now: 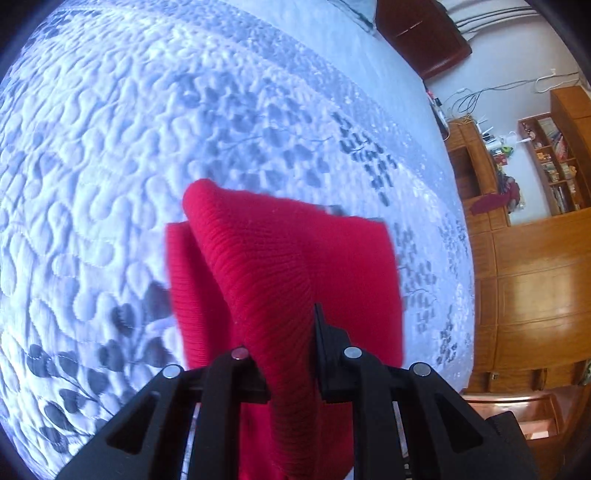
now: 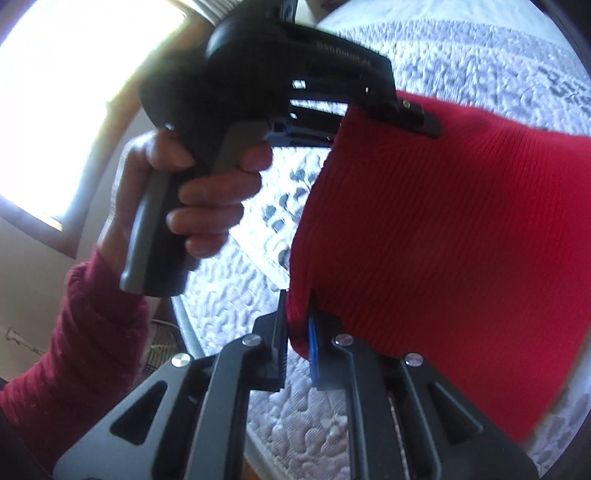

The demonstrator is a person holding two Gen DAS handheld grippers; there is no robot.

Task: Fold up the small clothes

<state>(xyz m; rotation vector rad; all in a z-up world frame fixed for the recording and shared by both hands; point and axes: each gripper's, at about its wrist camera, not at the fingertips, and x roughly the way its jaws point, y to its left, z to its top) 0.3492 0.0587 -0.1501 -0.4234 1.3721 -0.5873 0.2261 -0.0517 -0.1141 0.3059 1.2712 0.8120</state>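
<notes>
A red ribbed knit garment (image 1: 295, 266) hangs lifted above the quilted white bedspread (image 1: 147, 147). My left gripper (image 1: 291, 332) is shut on one edge of it; the cloth bunches between its fingers and drapes forward. In the right wrist view my right gripper (image 2: 297, 306) is shut on another corner of the red garment (image 2: 443, 240), which stretches up to the left gripper (image 2: 417, 118), held by a hand (image 2: 199, 192) in a maroon sleeve. The cloth is taut between the two grippers.
The bedspread has grey leaf prints (image 1: 122, 321). Wooden cabinets and shelves (image 1: 524, 258) stand beyond the bed's far side. A dark headboard (image 1: 424, 33) is at the top. A bright window (image 2: 74, 92) is on the left in the right wrist view.
</notes>
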